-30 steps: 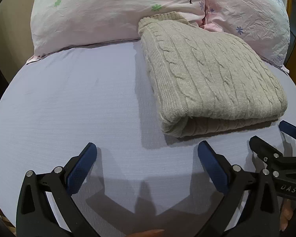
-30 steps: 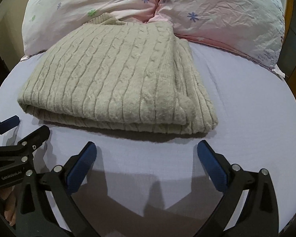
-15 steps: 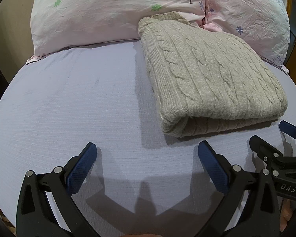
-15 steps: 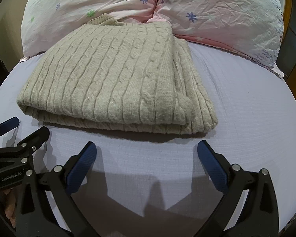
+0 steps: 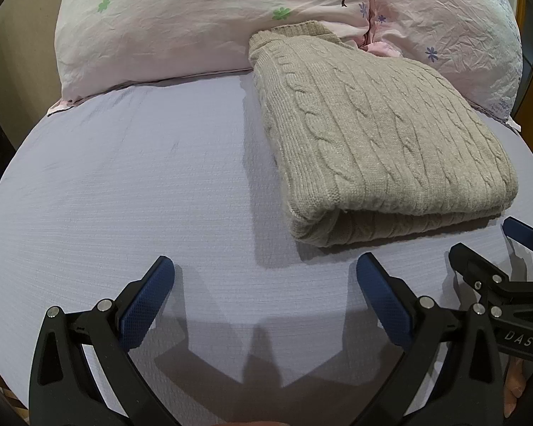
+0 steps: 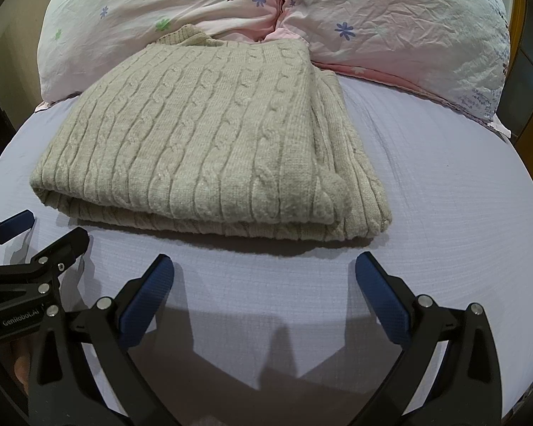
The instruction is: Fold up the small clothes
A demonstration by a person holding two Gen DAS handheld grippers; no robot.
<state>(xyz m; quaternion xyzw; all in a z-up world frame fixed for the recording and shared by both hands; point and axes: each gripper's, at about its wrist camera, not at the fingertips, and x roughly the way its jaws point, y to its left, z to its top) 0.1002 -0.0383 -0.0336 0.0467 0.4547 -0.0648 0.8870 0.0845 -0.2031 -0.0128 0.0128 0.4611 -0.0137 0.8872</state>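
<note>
The left tongs (image 5: 264, 285) are being held spread apart and empty above the lavender bed sheet (image 5: 142, 195); nothing is being changed against the earlier left-wrist frames. The beige cable-knit sweater (image 5: 373, 142) is lying folded near the floral pink pillows (image 5: 195, 25). In the right wrist view, the right tongs (image 6: 264, 284) are likewise being kept apart, the sweater (image 6: 202, 142) just ahead, unmoved. The fold is being judged finished.
</note>
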